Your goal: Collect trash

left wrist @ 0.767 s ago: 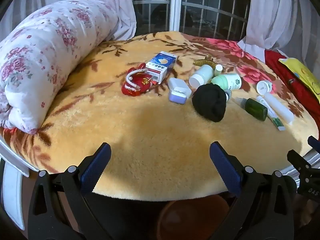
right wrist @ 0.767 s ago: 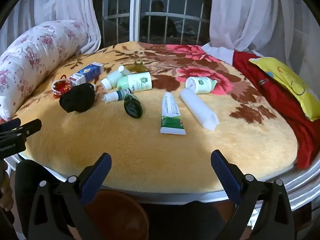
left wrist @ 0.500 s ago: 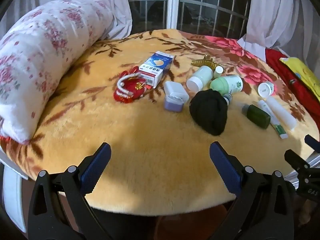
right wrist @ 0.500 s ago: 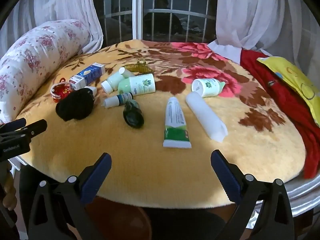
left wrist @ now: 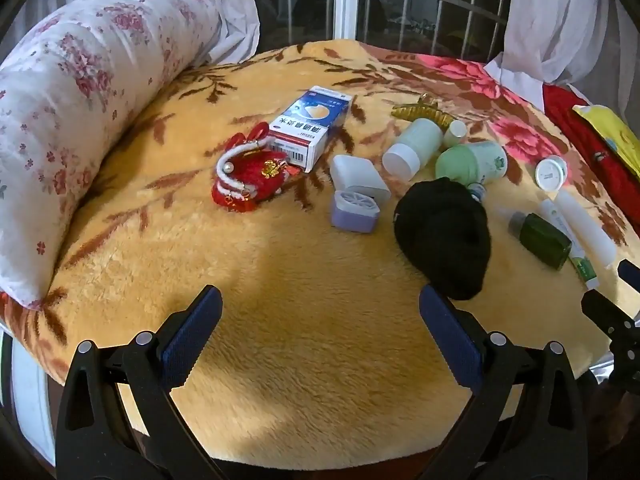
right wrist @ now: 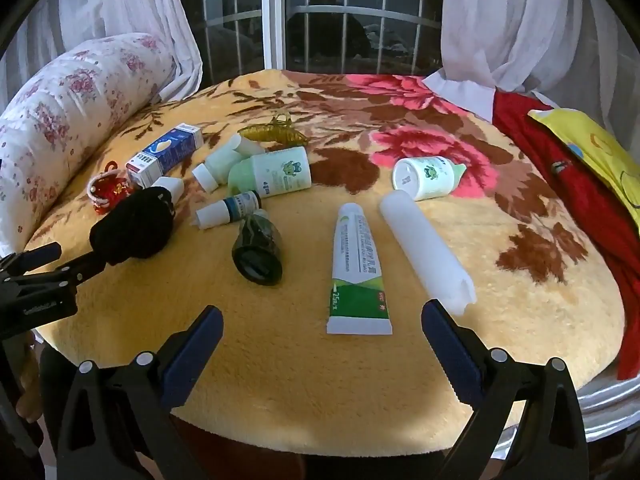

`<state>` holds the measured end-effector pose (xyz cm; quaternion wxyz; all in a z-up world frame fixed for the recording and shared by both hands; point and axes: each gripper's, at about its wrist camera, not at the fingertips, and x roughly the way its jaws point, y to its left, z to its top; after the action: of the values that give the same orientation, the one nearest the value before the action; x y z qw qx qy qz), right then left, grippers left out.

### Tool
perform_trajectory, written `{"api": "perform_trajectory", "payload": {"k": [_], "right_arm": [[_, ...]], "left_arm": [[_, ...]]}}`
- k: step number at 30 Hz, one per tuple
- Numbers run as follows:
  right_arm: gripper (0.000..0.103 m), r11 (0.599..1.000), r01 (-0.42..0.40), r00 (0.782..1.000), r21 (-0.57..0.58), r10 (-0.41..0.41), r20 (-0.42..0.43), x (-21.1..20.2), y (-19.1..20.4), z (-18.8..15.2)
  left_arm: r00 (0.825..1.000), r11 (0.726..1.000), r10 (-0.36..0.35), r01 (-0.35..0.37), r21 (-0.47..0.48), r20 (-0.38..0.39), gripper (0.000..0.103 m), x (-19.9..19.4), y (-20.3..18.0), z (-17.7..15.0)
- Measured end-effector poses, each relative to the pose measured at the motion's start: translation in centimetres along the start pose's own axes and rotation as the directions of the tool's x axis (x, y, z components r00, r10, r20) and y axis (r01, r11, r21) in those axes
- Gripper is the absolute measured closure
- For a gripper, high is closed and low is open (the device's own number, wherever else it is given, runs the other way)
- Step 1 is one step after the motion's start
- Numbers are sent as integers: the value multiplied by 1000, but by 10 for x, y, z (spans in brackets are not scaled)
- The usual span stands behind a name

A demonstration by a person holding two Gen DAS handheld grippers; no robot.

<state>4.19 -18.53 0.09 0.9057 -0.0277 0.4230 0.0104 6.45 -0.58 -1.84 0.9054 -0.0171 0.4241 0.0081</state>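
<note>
mostly bare blanket (left wrist: 320,360) ahead, jaws wide

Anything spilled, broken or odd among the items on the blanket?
No spill or damage shows. The bottles, such as the dark green bottle, and the tube all lie tipped over in a loose scatter on the blanket.

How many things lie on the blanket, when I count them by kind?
Bottles: 6
Tube: 1
White cylinder: 1
Blue-white box: 1
Red pouch: 1
Black cloth bundle: 1
Hair claw: 1
White-and-purple case: 1
Total: 13
</note>
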Motion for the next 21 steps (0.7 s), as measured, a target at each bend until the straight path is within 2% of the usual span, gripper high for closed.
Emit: {"api": "perform_trajectory", "payload": {"k": [21], "right_arm": [[5,1000,-5,1000,5,5,-15,2,2,1]], "left_arm": [[1000,1000,-15,15,3,-17,7,3,0,-1]]}}
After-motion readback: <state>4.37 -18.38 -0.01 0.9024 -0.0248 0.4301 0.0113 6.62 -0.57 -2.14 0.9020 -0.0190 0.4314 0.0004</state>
